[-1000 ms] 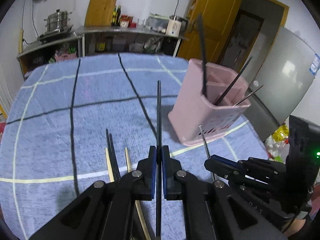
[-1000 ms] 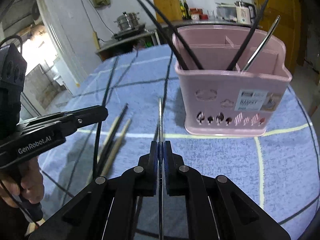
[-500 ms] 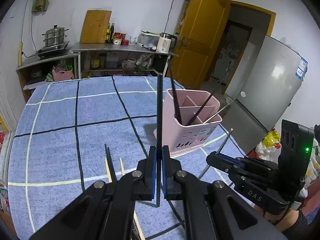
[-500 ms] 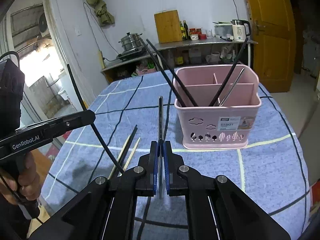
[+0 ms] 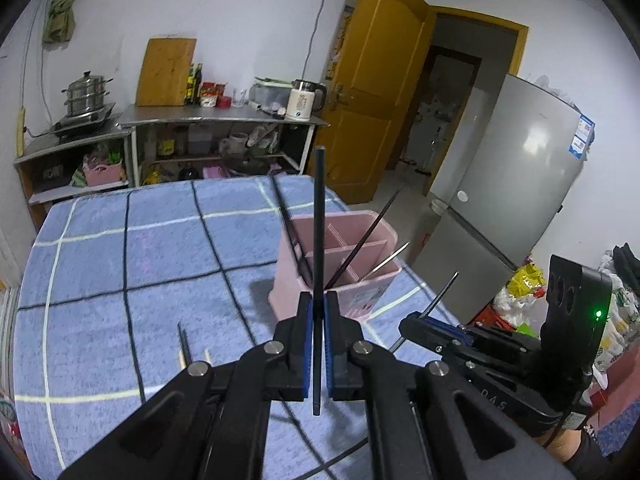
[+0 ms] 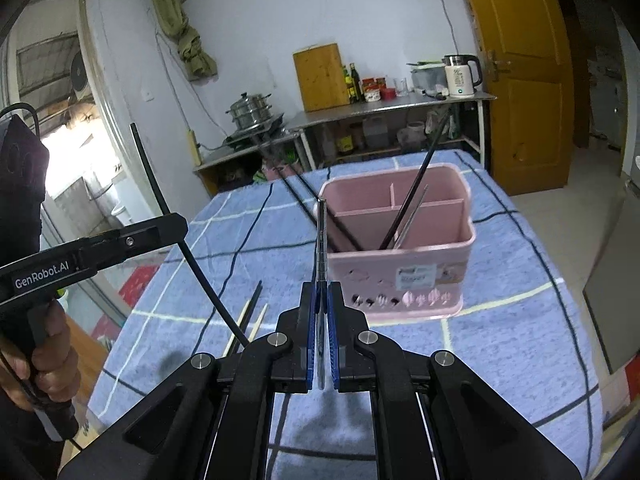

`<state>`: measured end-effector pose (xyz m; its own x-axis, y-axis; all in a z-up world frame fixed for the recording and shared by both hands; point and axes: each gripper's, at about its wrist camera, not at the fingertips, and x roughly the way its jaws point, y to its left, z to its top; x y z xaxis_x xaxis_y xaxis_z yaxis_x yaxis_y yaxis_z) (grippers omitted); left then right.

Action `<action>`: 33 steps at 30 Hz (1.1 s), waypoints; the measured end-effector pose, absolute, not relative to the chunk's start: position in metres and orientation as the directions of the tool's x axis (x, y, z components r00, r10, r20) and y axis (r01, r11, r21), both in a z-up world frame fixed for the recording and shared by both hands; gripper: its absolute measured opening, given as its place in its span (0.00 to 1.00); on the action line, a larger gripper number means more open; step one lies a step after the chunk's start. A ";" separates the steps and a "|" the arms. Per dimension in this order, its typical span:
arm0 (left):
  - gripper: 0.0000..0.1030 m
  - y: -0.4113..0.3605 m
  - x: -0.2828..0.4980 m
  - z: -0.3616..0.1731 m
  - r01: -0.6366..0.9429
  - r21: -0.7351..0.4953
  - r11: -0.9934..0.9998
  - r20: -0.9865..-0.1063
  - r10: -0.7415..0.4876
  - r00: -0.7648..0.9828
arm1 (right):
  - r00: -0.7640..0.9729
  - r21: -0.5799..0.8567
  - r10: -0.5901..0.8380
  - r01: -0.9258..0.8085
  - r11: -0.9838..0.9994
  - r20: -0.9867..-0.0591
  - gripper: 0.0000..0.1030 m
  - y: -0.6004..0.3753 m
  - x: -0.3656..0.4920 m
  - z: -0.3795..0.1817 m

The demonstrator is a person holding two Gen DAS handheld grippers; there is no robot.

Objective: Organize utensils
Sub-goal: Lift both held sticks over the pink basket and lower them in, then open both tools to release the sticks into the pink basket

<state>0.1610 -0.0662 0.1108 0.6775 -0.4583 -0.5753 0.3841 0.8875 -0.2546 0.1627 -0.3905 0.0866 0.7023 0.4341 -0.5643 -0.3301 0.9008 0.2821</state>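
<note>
My left gripper (image 5: 318,300) is shut on a black chopstick (image 5: 319,220) held upright above the table; it also shows in the right wrist view (image 6: 176,224). My right gripper (image 6: 321,292) is shut on a metal chopstick (image 6: 321,240) that points forward; it also shows in the left wrist view (image 5: 412,322). The pink utensil basket (image 6: 400,256) stands on the blue checked tablecloth (image 6: 520,320) ahead of both grippers, with black and metal chopsticks leaning in its compartments. It also shows in the left wrist view (image 5: 360,276).
Loose black and pale wooden chopsticks (image 6: 250,316) lie on the cloth to the left of the basket, also in the left wrist view (image 5: 185,346). A grey fridge (image 5: 516,200) stands right of the table. Shelves with pots and a kettle (image 5: 304,100) line the back wall.
Both grippers have risen and pulled back from the table, each with its chopstick. The basket now looks smaller and farther away.
</note>
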 end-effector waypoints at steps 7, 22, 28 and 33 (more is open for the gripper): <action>0.05 -0.081 0.185 0.142 0.411 -0.265 0.872 -0.537 -0.487 0.689 | 0.761 0.272 0.409 -0.310 0.911 -0.503 0.06 -0.405 0.177 0.123; 0.05 -0.098 0.247 0.167 0.406 -0.247 0.880 -0.484 -0.475 0.735 | 0.822 0.260 0.356 -0.262 0.929 -0.445 0.06 -0.409 0.231 0.149; 0.05 -0.101 0.262 0.140 0.391 -0.248 0.887 -0.507 -0.462 0.727 | 0.805 0.219 0.330 -0.252 0.942 -0.492 0.06 -0.395 0.246 0.127; 0.05 -0.105 0.266 0.121 0.392 -0.251 0.885 -0.532 -0.464 0.708 | 0.790 0.182 0.318 -0.261 0.948 -0.524 0.06 -0.387 0.252 0.113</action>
<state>0.2660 -0.1047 0.1205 0.7079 -0.4644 -0.5322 0.3920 0.8851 -0.2510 0.2523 -0.3866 0.1132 0.7902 0.3180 -0.5238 -0.2608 0.9481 0.1821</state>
